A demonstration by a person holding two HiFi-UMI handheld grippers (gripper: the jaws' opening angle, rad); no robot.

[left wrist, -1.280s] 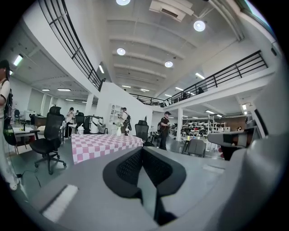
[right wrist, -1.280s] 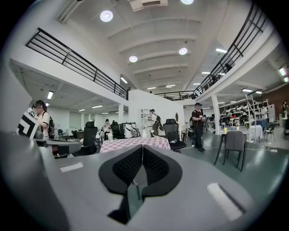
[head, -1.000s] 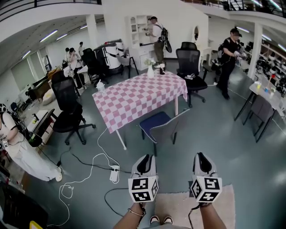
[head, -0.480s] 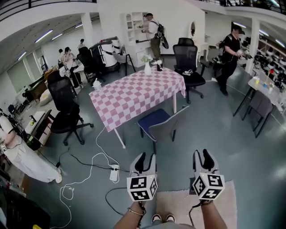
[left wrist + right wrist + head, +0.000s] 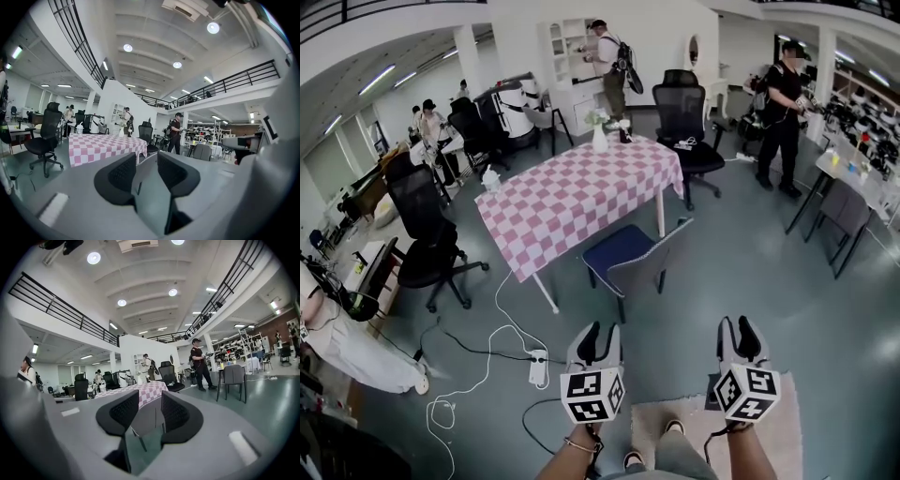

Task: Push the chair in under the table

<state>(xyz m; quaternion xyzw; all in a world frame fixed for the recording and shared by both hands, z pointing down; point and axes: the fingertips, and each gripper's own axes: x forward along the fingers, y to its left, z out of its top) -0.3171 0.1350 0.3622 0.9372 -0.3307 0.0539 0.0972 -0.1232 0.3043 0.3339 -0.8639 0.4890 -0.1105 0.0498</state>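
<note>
The chair (image 5: 623, 258), with a blue seat and grey back, stands at the near right corner of the pink-checked table (image 5: 572, 202), pulled out and turned at an angle. My left gripper (image 5: 601, 335) and right gripper (image 5: 739, 330) are held side by side, well short of the chair, pointing toward it. The left gripper's (image 5: 146, 161) jaws are closing with nothing between them. In the right gripper view the right gripper (image 5: 150, 404) is open and empty, and the chair (image 5: 147, 423) shows far off through the gap.
A power strip (image 5: 538, 366) and white cable lie on the floor left of me. A beige rug (image 5: 675, 427) is under my feet. A black office chair (image 5: 427, 239) stands left of the table and another (image 5: 686, 117) beyond it. A grey chair (image 5: 844, 211) stands right. Several people stand around.
Both grippers' jaws have gone from nearly shut to apart. Both hands have sunk a little in the head view, and the view has shifted so the table and chair sit higher and further left.
</note>
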